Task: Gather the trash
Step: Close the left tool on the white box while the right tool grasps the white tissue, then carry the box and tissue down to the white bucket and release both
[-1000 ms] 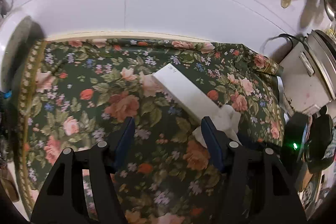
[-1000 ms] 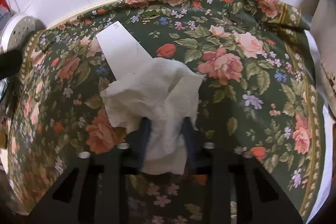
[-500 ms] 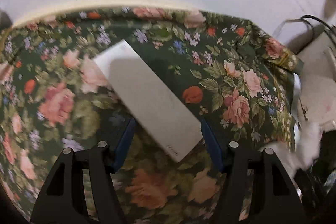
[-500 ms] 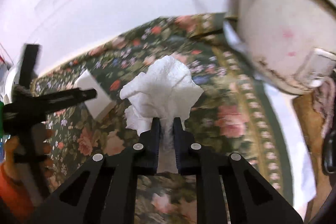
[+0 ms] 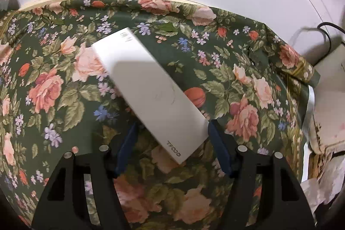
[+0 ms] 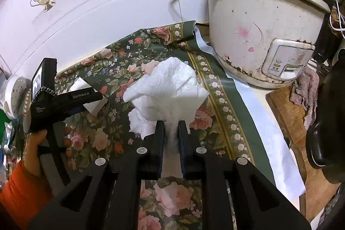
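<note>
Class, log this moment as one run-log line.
right gripper: shut on crumpled tissue | left gripper: open, straddling white box | floral tablecloth

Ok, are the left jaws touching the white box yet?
Cannot tell. In the left wrist view the left gripper straddles the white box; its right jaw meets the box corner, no gap visible.

Trash: tissue + box
Crumpled white tissue (image 6: pixel 166 89) lifted off table; flat white box (image 5: pixel 148 92) lies diagonal on floral cloth.

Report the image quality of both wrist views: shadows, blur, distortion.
Left wrist view: sharp, strong fisheye bending at the wall edge, a grey shadow across the white box. Right wrist view: crisp, the crumpled tissue nearly overexposed, the rice cooker bulging with lens distortion.
</note>
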{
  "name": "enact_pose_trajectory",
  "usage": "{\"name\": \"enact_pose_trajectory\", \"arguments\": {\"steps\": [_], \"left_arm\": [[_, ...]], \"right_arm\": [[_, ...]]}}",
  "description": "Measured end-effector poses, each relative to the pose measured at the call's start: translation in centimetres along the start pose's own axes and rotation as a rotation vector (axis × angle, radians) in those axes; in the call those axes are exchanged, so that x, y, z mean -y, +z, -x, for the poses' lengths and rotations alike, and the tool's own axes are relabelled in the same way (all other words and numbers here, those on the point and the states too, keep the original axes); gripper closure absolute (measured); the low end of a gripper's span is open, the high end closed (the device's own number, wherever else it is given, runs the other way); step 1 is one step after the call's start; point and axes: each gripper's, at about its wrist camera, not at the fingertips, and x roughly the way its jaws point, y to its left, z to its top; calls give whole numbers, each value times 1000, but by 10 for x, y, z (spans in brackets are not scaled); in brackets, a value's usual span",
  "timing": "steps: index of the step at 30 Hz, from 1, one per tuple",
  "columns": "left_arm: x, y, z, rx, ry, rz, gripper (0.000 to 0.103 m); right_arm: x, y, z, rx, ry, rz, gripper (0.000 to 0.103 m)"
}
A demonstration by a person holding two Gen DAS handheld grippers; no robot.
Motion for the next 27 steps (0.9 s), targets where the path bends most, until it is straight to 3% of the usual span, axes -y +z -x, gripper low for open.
{"name": "enact_pose_trajectory", "arguments": {"steps": [9, 16, 18, 20, 22, 27], "left_arm": [[-54, -8, 28, -42, 8, -9, 36], [-31, -5, 24, -43, -36, -69, 36], [-21, -5, 19, -27, 20, -105, 37], [-19, -5, 16, -11, 63, -110, 45], [-19, -5, 13, -1, 74, -117, 52], [-13, -9, 14, 6, 88, -164, 53]], "right_arm": [[-11, -6, 12, 17, 4, 36, 91], [-17, -9, 18, 22, 18, 27, 91], [-18, -11, 20, 23, 19, 26, 91], [-19, -13, 23, 27, 23, 25, 91], [-19, -15, 28, 34, 26, 25, 91], [-18, -19, 38, 49, 44, 35, 91]]}}
